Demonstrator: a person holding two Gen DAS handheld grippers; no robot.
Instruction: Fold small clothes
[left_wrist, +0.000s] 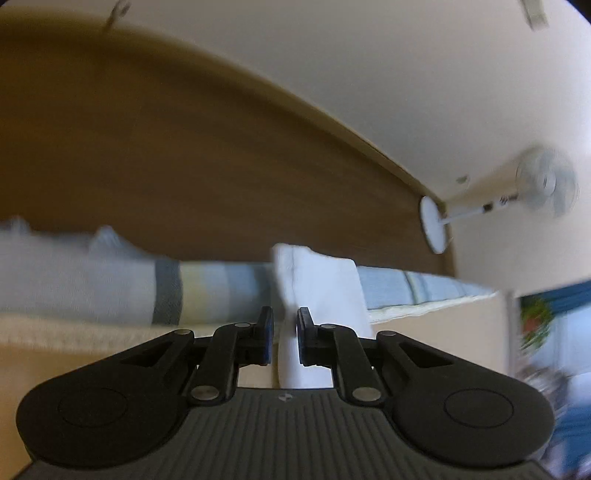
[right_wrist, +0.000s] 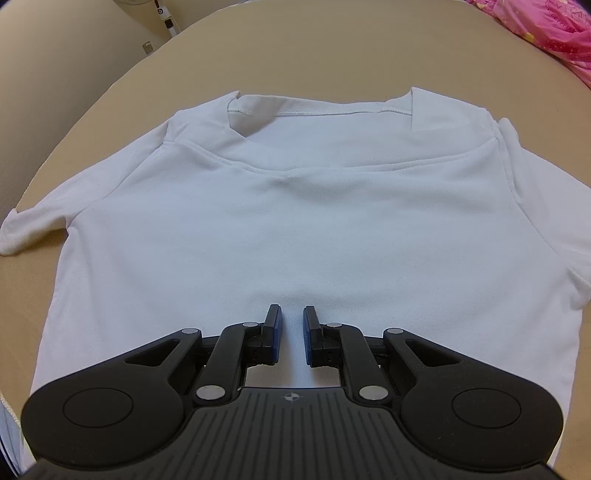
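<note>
Your white shirt (right_wrist: 295, 221) lies plain and unpatterned on the tan tabletop (right_wrist: 314, 48). Beyond the shirt's collar, a pink cloth (right_wrist: 546, 26) shows yellow specks. Your black tools (right_wrist: 292, 334) carry blue pads (right_wrist: 277, 336). In the left view, a striped blue, grey and cream cloth (left_wrist: 207, 291).

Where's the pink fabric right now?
In the right wrist view, the pink fabric sits at the top right corner on the tan table, beyond the white shirt and clear of its right shoulder.

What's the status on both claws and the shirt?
Left claw shut on white cloth. Right claw narrowly open over shirt, spread flat. Nothing in the way.
</note>
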